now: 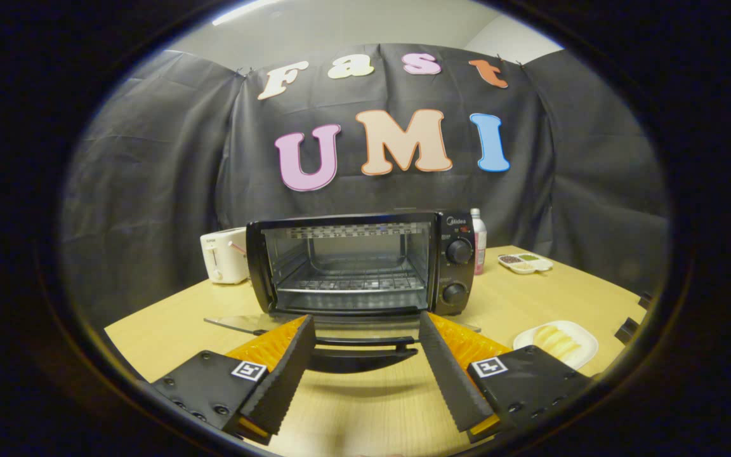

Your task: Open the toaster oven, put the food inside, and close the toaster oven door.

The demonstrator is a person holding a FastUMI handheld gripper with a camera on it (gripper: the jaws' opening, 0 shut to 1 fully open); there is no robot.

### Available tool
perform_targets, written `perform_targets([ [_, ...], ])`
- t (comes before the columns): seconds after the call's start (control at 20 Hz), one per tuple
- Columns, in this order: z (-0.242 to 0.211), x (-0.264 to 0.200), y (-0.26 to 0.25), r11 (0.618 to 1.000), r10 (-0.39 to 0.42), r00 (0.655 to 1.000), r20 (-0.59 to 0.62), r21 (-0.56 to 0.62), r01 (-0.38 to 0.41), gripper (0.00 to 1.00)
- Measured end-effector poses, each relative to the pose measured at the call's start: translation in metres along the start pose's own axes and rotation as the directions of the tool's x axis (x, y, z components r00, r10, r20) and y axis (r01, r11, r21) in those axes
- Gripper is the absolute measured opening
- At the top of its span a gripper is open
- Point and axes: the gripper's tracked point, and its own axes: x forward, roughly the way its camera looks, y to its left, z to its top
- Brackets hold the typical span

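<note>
A light wooden table (378, 406) is seen carrying a black toaster oven with two round knobs (365, 263), whose glass door with a black curved handle (356, 333) is already folded down flat, so the opening step can be judged done. The wire rack inside is seen bare; loading and closing are left. Beside the oven a white pop-up toaster (224, 255) is placed, and behind it a pink bottle (478, 240). The food, pale slices on a white plate (559, 343), is found just beyond one finger. The gripper (365, 355) is held wide apart and empty, the door handle lying between its fingers (283, 374).
</note>
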Motion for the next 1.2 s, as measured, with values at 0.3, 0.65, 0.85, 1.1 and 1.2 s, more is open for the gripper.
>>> perform_targets([
  [0.3,-0.034,-0.006,-0.004,1.0,0.012,0.997,-0.08,0.008,-0.012,1.0],
  [0.65,-0.051,-0.006,-0.007,0.999,0.037,0.993,-0.112,0.024,-0.035,0.98],
  [0.85,-0.029,-0.004,-0.039,0.996,-0.012,0.998,-0.054,0.083,0.016,0.97],
  [1.1,-0.003,0.003,-0.135,0.976,-0.21,0.978,-0.004,0.055,0.21,0.97],
  [1.2,-0.001,0.001,-0.173,0.956,-0.288,0.958,-0.002,0.061,0.288,0.97],
])
